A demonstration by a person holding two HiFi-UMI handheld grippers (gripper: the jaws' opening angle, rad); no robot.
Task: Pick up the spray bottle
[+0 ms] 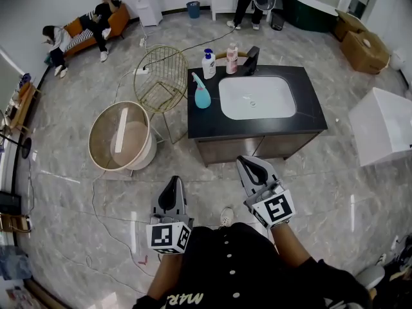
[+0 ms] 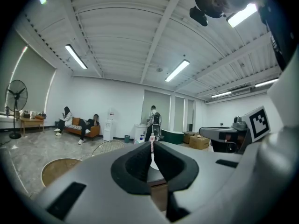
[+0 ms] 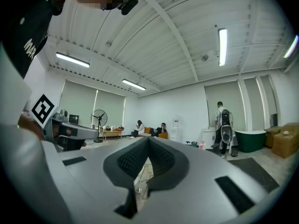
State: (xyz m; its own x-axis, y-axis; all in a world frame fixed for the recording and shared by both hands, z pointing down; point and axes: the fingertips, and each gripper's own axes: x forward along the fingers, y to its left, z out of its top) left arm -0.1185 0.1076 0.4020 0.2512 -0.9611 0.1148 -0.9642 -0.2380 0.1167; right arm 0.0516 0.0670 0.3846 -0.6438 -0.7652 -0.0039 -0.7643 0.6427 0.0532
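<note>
The teal spray bottle (image 1: pixel 202 93) stands upright on the left part of a black vanity counter (image 1: pixel 309 111), beside its white sink (image 1: pixel 256 97). Behind it stand a white pump bottle (image 1: pixel 208 64) and a pink bottle (image 1: pixel 232 58). Both grippers hang well short of the counter, over the floor in front of it. My left gripper (image 1: pixel 172 181) (image 2: pixel 153 146) is shut with nothing in it, and the pink bottle (image 2: pixel 152 143) shows just past its tips. Closer to the cabinet front, my right gripper (image 1: pixel 244 162) (image 3: pixel 148 141) is also shut and empty.
A gold wire stool (image 1: pixel 161 79) and a round tan basket (image 1: pixel 122 136) stand left of the counter, with cables on the floor. A white block (image 1: pixel 383 129) sits at the right. People sit on an orange sofa (image 1: pixel 84 28); another stands at the back (image 1: pixel 248 2).
</note>
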